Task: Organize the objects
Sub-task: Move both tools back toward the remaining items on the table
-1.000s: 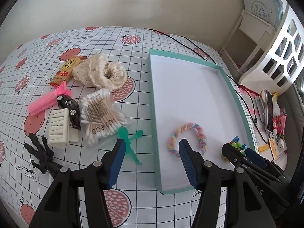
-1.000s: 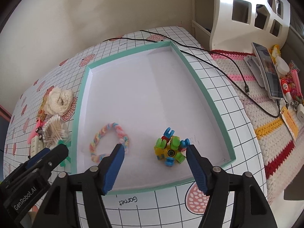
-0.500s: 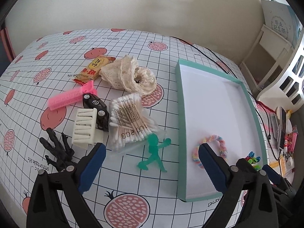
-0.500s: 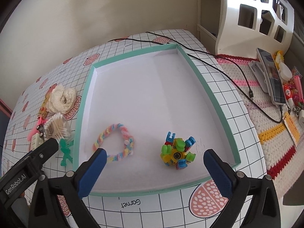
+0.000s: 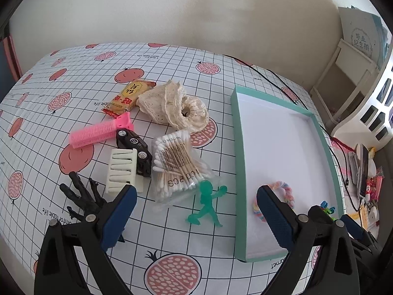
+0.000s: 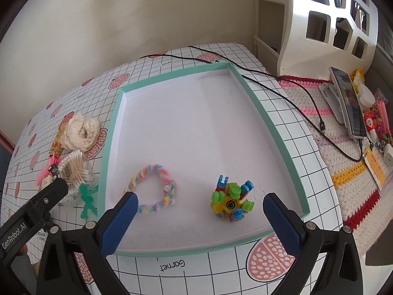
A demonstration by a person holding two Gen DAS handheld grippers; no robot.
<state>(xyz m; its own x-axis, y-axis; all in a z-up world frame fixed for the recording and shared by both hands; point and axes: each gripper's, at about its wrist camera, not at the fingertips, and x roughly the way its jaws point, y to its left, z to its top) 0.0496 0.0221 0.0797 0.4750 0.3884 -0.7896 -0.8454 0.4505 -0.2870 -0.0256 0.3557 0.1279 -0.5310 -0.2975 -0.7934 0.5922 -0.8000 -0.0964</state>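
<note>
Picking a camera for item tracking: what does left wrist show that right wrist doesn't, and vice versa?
Left wrist only: black skeleton hand, cream claw clip, and the pink comb in full.
Right wrist only: the building-block toy unobstructed, charging cable, and the crochet mat.
Both: teal tray, braided bracelet, cotton swabs, green figure, lace scrunchie. Both grippers are open and empty.

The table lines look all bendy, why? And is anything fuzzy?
Left wrist view: the fisheye lens bows the tablecloth grid, corners go black. Right wrist view: same curve on the tray rim; both look sharp, lit softly.
</note>
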